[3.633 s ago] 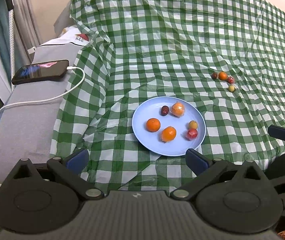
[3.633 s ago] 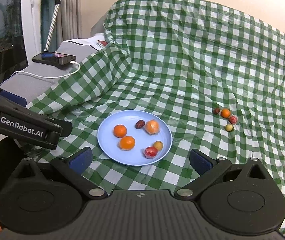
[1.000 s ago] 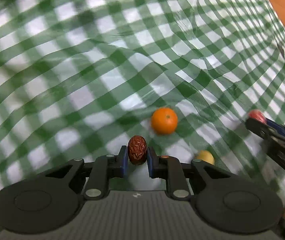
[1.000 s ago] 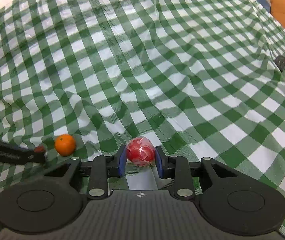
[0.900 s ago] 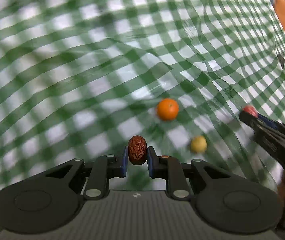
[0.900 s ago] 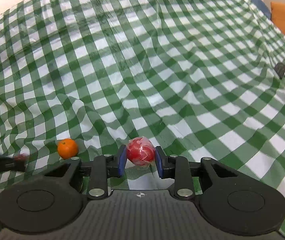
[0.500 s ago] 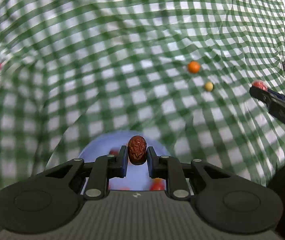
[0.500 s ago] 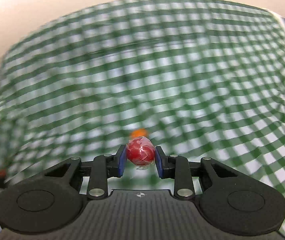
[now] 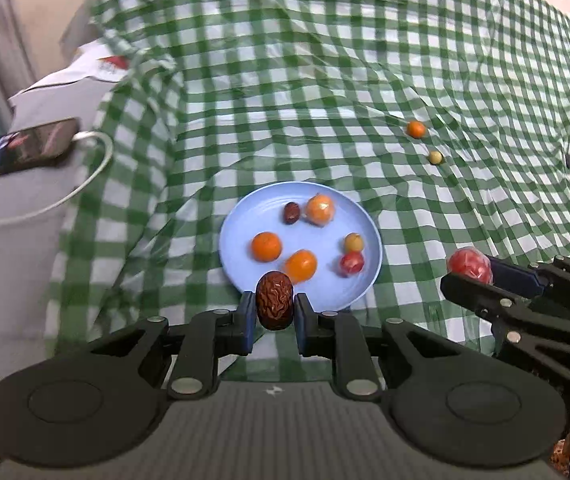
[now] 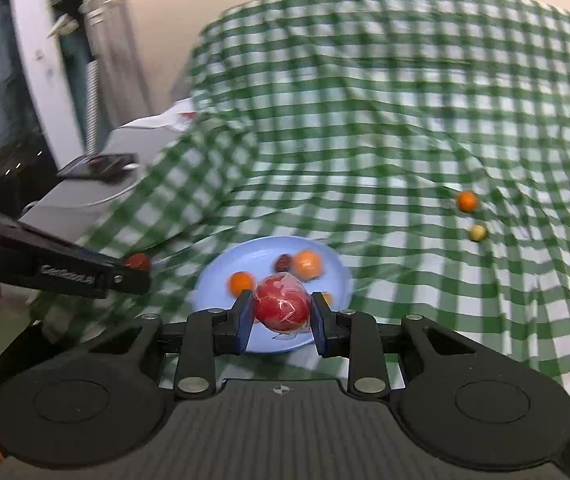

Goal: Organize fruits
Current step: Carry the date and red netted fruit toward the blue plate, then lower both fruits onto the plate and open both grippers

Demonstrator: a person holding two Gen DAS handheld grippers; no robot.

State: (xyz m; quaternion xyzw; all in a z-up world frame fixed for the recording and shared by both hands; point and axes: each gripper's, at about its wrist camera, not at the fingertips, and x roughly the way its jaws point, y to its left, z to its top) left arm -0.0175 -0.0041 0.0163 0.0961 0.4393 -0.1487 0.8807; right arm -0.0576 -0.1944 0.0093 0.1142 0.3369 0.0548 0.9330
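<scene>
Six fruits lie in the round pale-blue plate point(image 9: 245, 216) on the green-and-white checked cloth point(image 9: 285, 80): a dark wrinkled date point(image 9: 292, 213), a film-wrapped orange fruit point(image 9: 319, 209), two smooth oranges point(image 9: 266, 246), a small yellow fruit point(image 9: 353, 242) and a small red one point(image 9: 351, 262). Left claw point(image 9: 274, 307), tilted downward at the plate's near rim, is closed on a brown wrinkled oval date point(image 9: 274, 300). Right claw point(image 10: 282, 320), also angled down toward the plate, is closed on a round red fruit in shiny film point(image 10: 281, 307). Two loose fruits, a small orange point(image 9: 416, 129) and a yellow ball point(image 9: 435, 157), rest on the cloth well beyond the plate. A phone point(image 9: 25, 148) with a white cable lies on the grey surface at left.
</scene>
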